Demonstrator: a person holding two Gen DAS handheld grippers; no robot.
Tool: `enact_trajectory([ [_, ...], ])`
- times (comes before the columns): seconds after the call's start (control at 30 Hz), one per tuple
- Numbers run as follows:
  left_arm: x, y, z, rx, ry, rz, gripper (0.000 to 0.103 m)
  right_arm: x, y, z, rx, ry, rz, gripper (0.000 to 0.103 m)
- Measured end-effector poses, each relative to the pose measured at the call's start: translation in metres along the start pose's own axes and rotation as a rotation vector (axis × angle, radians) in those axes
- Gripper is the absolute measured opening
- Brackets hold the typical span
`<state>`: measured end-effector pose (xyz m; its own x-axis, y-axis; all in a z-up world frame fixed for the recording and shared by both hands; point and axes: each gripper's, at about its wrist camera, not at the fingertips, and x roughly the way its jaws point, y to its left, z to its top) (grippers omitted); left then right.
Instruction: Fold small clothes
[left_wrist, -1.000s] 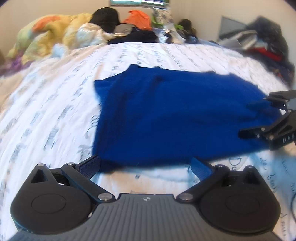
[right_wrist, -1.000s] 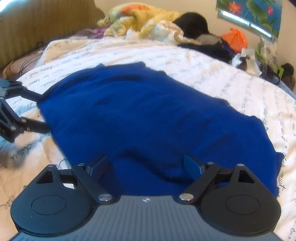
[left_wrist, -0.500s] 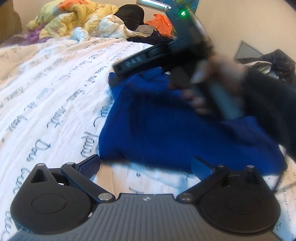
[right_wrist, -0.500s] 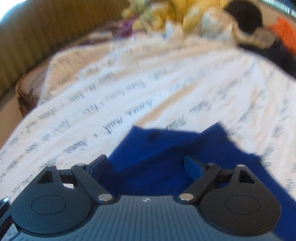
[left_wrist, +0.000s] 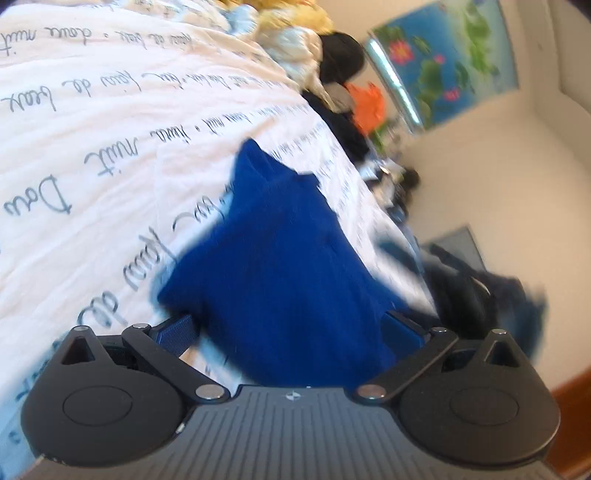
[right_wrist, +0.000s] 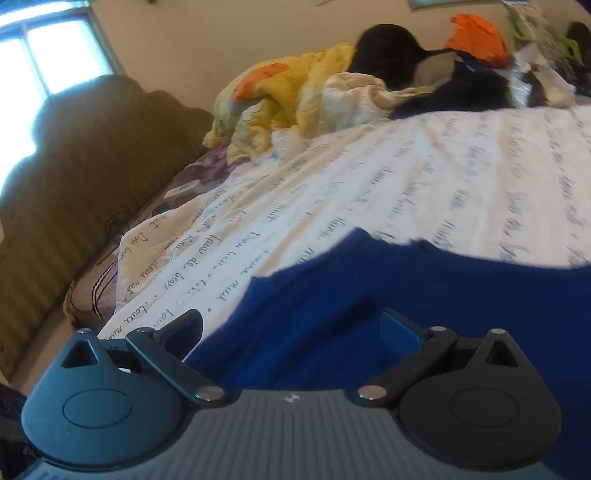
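Both grippers, left gripper (left_wrist: 291, 326) and right gripper (right_wrist: 291, 328), gape wide and empty over the soft royal-blue knitted garment (left_wrist: 280, 266); a shallow pinch risks the fold slumping.

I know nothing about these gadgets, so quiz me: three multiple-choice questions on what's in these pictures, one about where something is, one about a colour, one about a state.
1. Where does the blue knit garment lie?
A. On the white bedsheet printed with handwriting
B. On a wooden chair
C. In a laundry basket

2. What colour is the crumpled quilt at the far end of the bed?
A. Mostly yellow
B. Grey
C. Red

3. How does the right gripper stand?
A. Shut on a sock
B. Open, with the garment lying between its fingers
C. Shut on a book

Answers:
1 A: the sheet shows all round the garment's edges.
2 A: yellow folds with an orange patch fill that pile.
3 B: its two fingers stand wide apart and press on nothing.
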<state>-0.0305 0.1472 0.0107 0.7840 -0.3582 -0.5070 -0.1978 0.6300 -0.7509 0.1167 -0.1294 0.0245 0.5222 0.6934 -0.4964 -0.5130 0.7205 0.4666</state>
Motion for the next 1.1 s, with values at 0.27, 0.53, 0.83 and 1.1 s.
enact_trajectory([
  [0.27, 0.014, -0.016, -0.007, 0.001, -0.197, 0.120, 0.080, -0.046, -0.043, -0.052, 0.096, -0.083, -0.020, 0.103],
  [0.53, 0.018, -0.015, -0.006, -0.044, -0.236, 0.266, 0.013, -0.051, -0.050, -0.058, 0.119, -0.141, 0.025, 0.103],
  [0.83, 0.026, -0.070, -0.010, 0.279, -0.247, 0.359, 0.007, -0.060, -0.060, -0.048, 0.252, -0.080, 0.101, 0.103],
  [1.1, 0.051, -0.156, -0.137, 1.111, -0.102, 0.103, 0.007, -0.050, -0.134, -0.006, 0.624, 0.052, 0.351, 0.103],
])
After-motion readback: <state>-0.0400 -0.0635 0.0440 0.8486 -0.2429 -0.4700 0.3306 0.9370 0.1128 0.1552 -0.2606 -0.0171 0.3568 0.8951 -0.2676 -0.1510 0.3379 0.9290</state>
